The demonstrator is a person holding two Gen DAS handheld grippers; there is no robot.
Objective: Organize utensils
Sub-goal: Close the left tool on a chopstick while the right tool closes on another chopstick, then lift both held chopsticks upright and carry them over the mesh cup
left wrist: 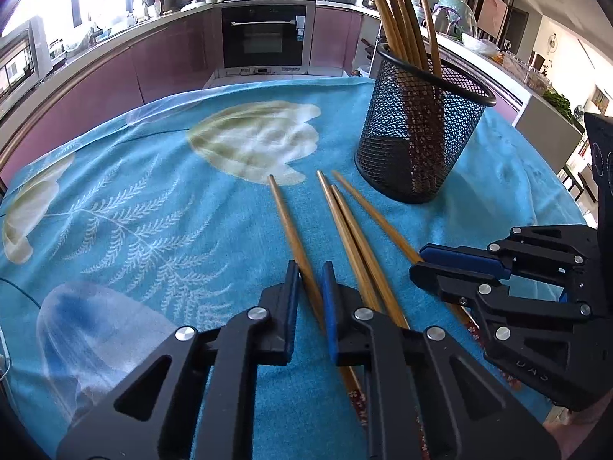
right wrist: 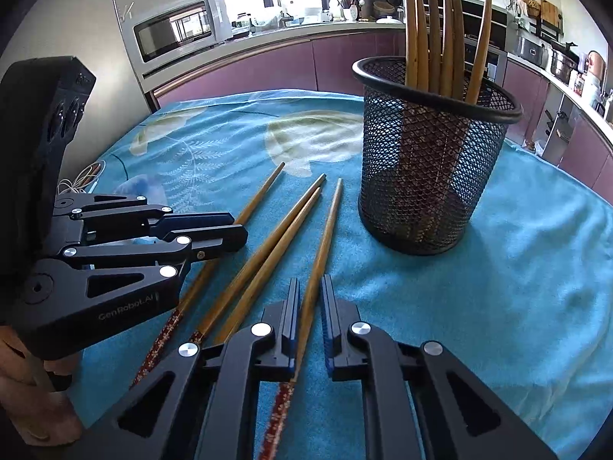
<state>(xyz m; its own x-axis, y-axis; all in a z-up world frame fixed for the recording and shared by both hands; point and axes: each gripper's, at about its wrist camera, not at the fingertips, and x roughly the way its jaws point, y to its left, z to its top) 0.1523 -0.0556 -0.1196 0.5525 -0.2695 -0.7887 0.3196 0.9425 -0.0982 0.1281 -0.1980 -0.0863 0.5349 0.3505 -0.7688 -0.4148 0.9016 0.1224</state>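
Seen from the left wrist, the left gripper (left wrist: 311, 280) had its fingers clenched on the leftmost chopstick (left wrist: 293, 237), which ran forward between the two pads and lay on the blue cloth (left wrist: 153, 199). Just to the right of those fingers lay a pair of chopsticks (left wrist: 352, 237) side by side. Beyond them the right gripper (left wrist: 417, 260) came in from the right over a fourth stick. Ahead and to the right of the fingers stood the mesh holder (left wrist: 417, 145), already bearing several chopsticks upright.

From the right wrist, the right gripper (right wrist: 309, 291) was grasping the rightmost chopstick (right wrist: 325, 237) between its pads, the patterned end trailing back beneath the fingers. The holder (right wrist: 433, 168) stood ahead and to the right; the pair (right wrist: 276, 245) lay just left.

The step in hand looked to be the pickup of one stick per hand. Next, each would need lifting, tipping upright and lowering into the holder, clear of those already standing there.
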